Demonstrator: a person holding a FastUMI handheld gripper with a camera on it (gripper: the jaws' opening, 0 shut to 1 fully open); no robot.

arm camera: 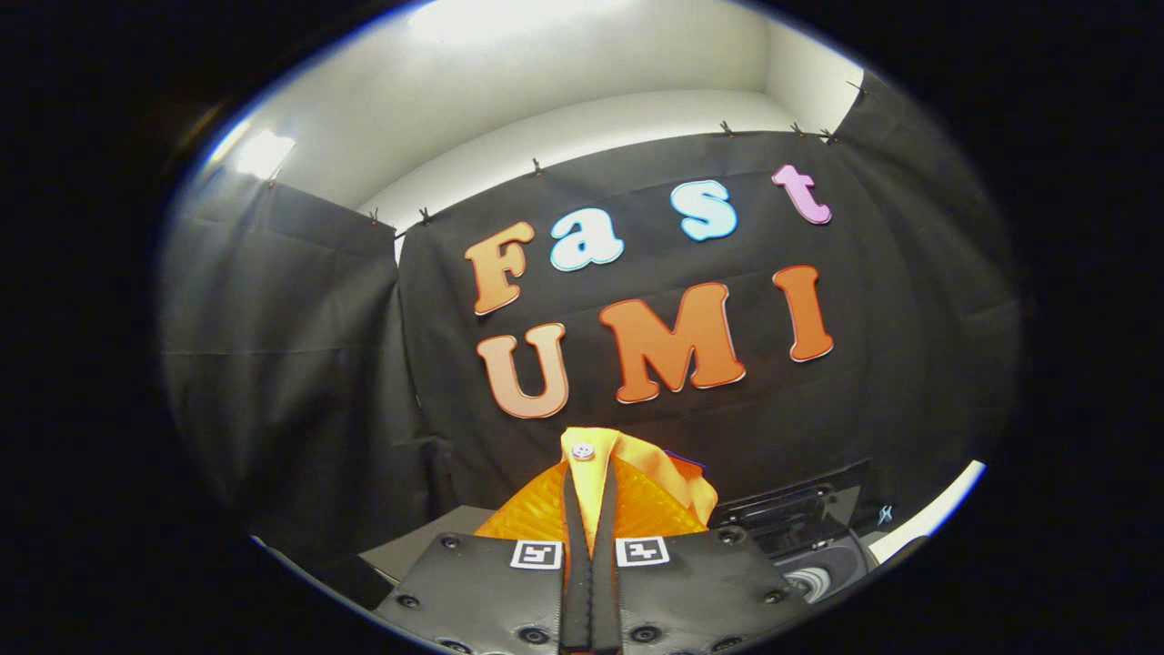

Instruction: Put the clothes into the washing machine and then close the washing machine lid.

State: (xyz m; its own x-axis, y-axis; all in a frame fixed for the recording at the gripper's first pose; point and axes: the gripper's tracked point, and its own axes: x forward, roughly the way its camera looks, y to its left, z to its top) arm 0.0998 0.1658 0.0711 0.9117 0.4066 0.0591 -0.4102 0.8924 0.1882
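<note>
An orange and yellow garment [637,496] with a small white button near its top hangs pinched between my two fingers, lifted in front of the black cloth wall. My gripper [589,482] is shut on this cloth, its fingers close together with fabric spilling out on both sides. Below and to the right of the fingers I see part of the washing machine [809,537]: a dark top panel and a round opening with a pale rim.
Black cloth walls [300,364] stand behind and to the left. A grey flat surface [427,546] lies low beside the fingers on the left. A white wall and a bright lamp [264,153] are above the cloth.
</note>
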